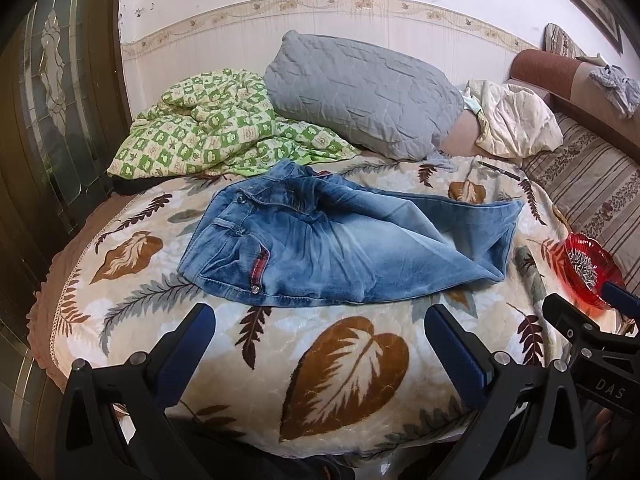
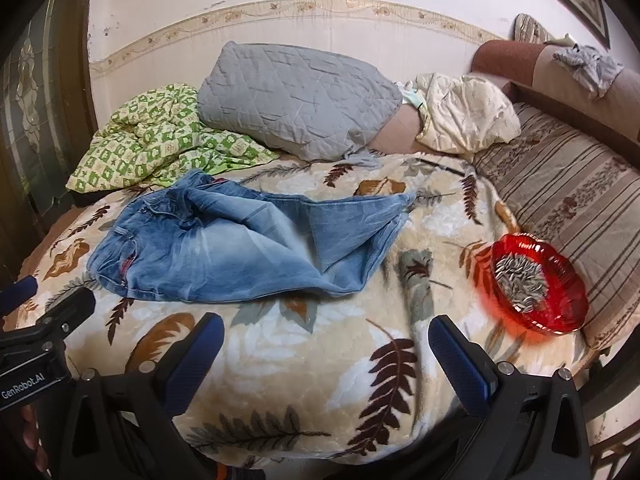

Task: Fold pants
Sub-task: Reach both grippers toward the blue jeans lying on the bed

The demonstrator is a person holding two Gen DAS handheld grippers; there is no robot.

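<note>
Jeans [image 1: 344,248] crumpled on bed [image 1: 344,368], just beyond both hand-held grippers: left [image 1: 320,332], right [image 2: 326,340], jaws spread wide, empty.

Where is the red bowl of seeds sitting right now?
The red bowl sits on the leaf-print blanket at the right of both wrist views, beside the striped cushion and right of the jeans.

From my left wrist camera I read "DAS" in pale letters on the black body of the right gripper [image 1: 600,320]. From my right wrist camera I read "GenRobot.AI" on the left gripper [image 2: 44,300]. I can read nothing else.
</note>
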